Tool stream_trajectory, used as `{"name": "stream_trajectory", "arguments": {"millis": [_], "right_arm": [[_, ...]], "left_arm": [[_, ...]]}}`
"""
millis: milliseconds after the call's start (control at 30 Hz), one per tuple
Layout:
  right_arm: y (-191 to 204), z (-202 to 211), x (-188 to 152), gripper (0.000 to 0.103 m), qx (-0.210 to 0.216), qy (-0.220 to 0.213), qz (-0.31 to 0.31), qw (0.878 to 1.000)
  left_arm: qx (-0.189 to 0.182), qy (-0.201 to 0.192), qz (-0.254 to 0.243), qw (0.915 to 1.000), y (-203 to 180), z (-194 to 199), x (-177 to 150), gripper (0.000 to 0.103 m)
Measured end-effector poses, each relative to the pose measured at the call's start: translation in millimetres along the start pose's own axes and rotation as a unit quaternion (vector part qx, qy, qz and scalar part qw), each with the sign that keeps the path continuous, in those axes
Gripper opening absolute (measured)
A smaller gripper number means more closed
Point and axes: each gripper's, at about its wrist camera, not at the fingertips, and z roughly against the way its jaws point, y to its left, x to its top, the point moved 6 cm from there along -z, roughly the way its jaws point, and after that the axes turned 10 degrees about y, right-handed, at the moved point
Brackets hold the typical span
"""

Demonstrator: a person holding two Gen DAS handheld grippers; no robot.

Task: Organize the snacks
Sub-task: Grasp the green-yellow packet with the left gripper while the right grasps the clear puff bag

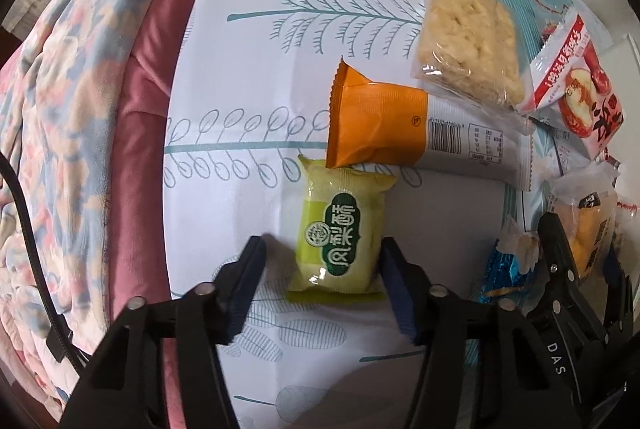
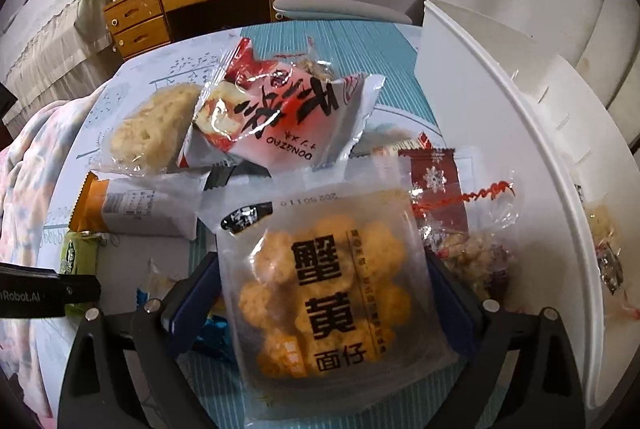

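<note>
Left gripper, jaws spread either side of the green pack lying flat on the printed cloth, just below the orange packet; right gripper, jaws pinching the crab-roe pack above the snack pile, beside the white bin.

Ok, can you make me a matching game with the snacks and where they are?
Snacks:
1. green pack
2. crab-yolk pack
3. orange-ended pack
4. pale rice cake

Places:
A. between the right gripper's fingers
B. resting partly on the orange-ended pack
C. between the left gripper's open fingers
D. its corner lies over the green pack

Pairs: 1-C, 2-A, 3-D, 4-B
</note>
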Motion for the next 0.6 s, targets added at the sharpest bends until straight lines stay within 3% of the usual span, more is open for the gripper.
{"name": "stream_trajectory", "arguments": {"millis": [100, 367, 600], "right_arm": [[-1.6, 1.4, -0.2, 0.09, -0.001, 0.001, -0.003, 1.0], [-6.8, 3.8, -4.7, 0.084, 0.03, 0.031, -0.013, 0.999], [-6.6, 6.4, -18.6, 0.083, 0.063, 0.089, -0.044, 0.993]], "left_arm": [[-0.001, -0.001, 0.006, 1.0, -2.1, 3.7, -1.5, 0.04], [-0.003, 0.008, 0.011, 0.9999, -3.7, 4.0, -9.0, 0.037], [-0.027, 0.04, 0.021, 0.9986, -3.3, 2.0, -30.2, 0.036]]}}
